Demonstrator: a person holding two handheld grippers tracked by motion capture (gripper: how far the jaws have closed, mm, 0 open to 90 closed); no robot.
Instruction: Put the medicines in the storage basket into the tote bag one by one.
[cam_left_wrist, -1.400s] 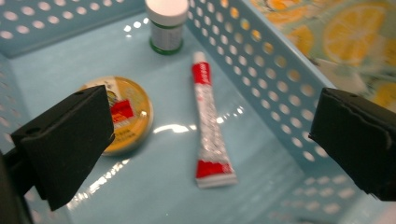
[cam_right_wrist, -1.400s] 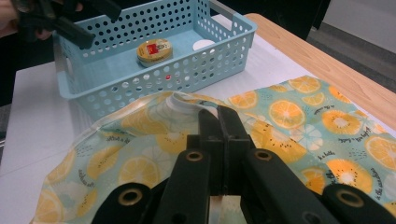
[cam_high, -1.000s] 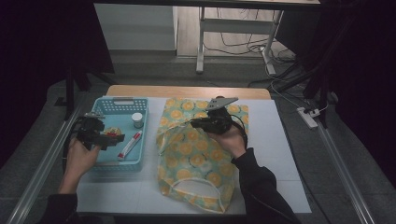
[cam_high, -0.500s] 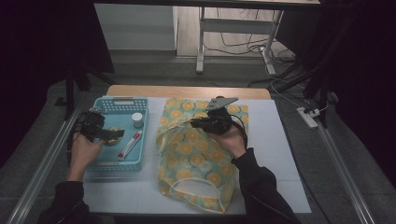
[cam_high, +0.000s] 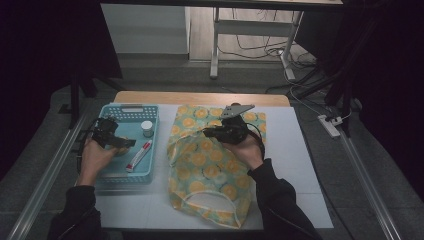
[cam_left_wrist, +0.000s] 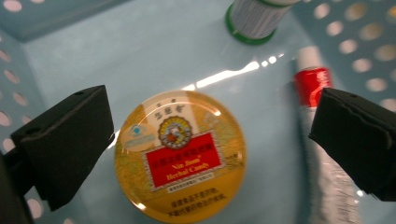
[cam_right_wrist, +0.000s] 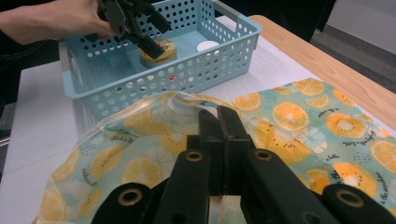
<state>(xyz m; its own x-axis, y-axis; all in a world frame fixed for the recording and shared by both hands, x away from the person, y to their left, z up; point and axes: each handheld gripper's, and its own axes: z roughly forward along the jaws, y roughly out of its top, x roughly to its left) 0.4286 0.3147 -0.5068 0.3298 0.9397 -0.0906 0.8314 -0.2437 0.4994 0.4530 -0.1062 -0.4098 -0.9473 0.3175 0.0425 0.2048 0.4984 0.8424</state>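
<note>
A round yellow candy tin (cam_left_wrist: 180, 156) with a red label lies flat on the floor of the blue perforated basket (cam_high: 129, 107). My left gripper (cam_left_wrist: 210, 144) hovers open over it, one jaw on each side, apart from it. From the right gripper view the tin (cam_right_wrist: 159, 50) sits under the left gripper (cam_right_wrist: 140, 28). In the high view the left gripper (cam_high: 125, 143) is over the basket's middle. My right gripper (cam_right_wrist: 222, 119) is shut on a raised fold of the orange-print fabric bag (cam_right_wrist: 303, 116). The bag (cam_high: 210, 170) lies on the mat under the right gripper (cam_high: 206, 133).
A tube with a red cap (cam_left_wrist: 312, 84) lies just right of the tin, close to one jaw. A small white jar (cam_high: 147, 128) stands at the basket's far end. The white mat (cam_high: 295, 165) covers the table; metal rails (cam_high: 45, 175) run along both sides.
The left hand and its gripper have shifted slightly farther into the basket, over the tin. The right gripper and bag have stayed put.
</note>
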